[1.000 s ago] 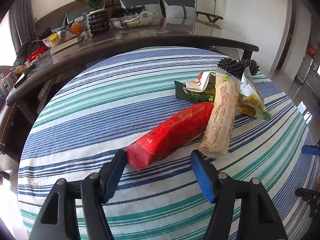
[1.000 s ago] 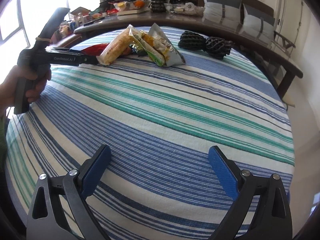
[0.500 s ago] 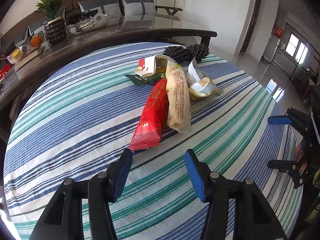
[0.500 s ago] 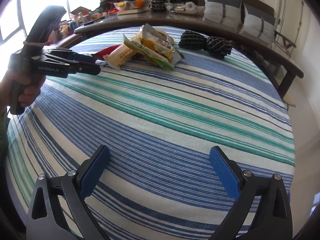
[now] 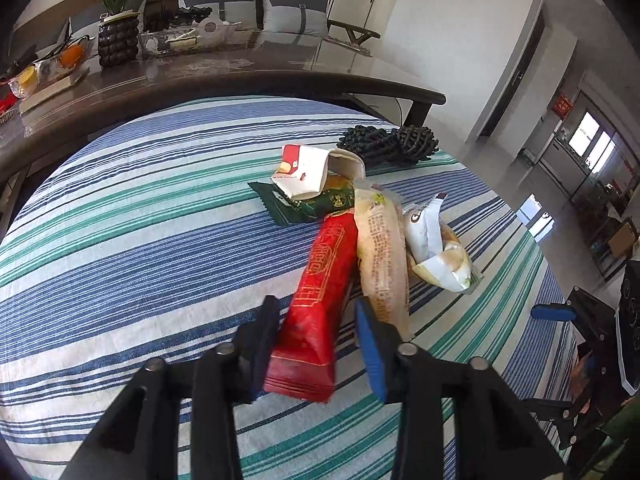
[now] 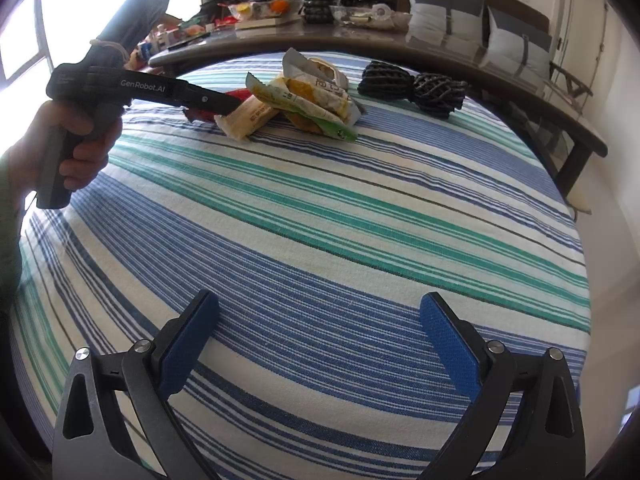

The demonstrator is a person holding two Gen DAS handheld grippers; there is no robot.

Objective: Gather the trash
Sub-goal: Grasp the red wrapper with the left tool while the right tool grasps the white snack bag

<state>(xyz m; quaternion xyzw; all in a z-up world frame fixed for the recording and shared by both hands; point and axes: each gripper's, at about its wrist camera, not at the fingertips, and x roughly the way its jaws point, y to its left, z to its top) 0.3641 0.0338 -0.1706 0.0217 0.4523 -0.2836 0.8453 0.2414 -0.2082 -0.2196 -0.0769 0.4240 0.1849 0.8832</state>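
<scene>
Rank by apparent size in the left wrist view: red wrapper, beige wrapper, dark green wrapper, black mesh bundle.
1. red wrapper, though nearest the camera.
2. beige wrapper.
3. black mesh bundle and dark green wrapper: unsure, since the green one is partly covered.

right gripper (image 6: 318, 344) – jaws wide, nothing between, over striped tablecloth (image 6: 320, 220) near edge | left gripper (image 6: 230, 105) closing on red wrapper (image 6: 236, 94) – far edge wrapper pile (image 6: 304, 100)

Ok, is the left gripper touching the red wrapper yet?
Touching. In the left wrist view the left gripper has the red wrapper between its closing jaws, and the dark left finger presses against the wrapper's edge.
</scene>
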